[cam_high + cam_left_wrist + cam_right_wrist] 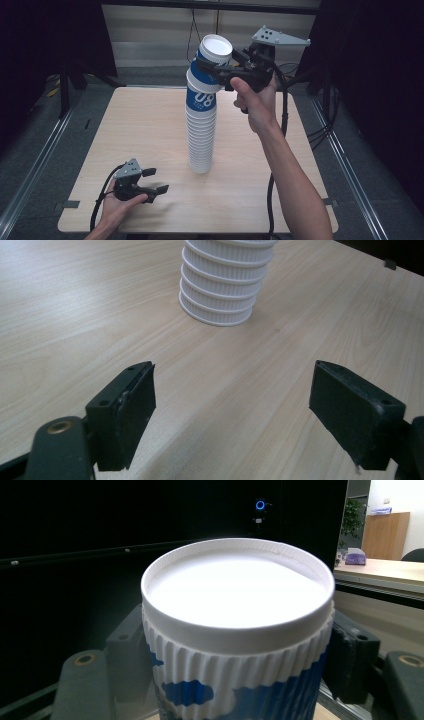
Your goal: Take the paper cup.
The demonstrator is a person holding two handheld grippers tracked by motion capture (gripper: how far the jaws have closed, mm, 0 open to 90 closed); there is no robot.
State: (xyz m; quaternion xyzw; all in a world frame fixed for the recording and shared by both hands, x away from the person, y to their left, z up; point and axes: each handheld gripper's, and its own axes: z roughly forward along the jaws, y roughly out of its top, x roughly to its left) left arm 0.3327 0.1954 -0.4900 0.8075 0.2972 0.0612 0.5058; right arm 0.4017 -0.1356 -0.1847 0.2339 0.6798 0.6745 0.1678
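A tall stack of upturned ribbed paper cups (201,135) stands near the middle of the wooden table (145,125); its lower cups look white and the upper ones carry blue print. The top cup (214,54) sits tilted on the stack, and my right gripper (216,61) is shut on it from the right. In the right gripper view both pads (350,655) press the sides of that cup (237,605). My left gripper (156,181) rests low at the table's front left, open and holding nothing. The stack's base (220,285) stands ahead of its spread jaws (232,400).
The bare tabletop (75,300) surrounds the stack on all sides. Metal rails (35,165) run along the floor on both sides of the table. Cables (322,132) hang at the right. The surroundings beyond are dark.
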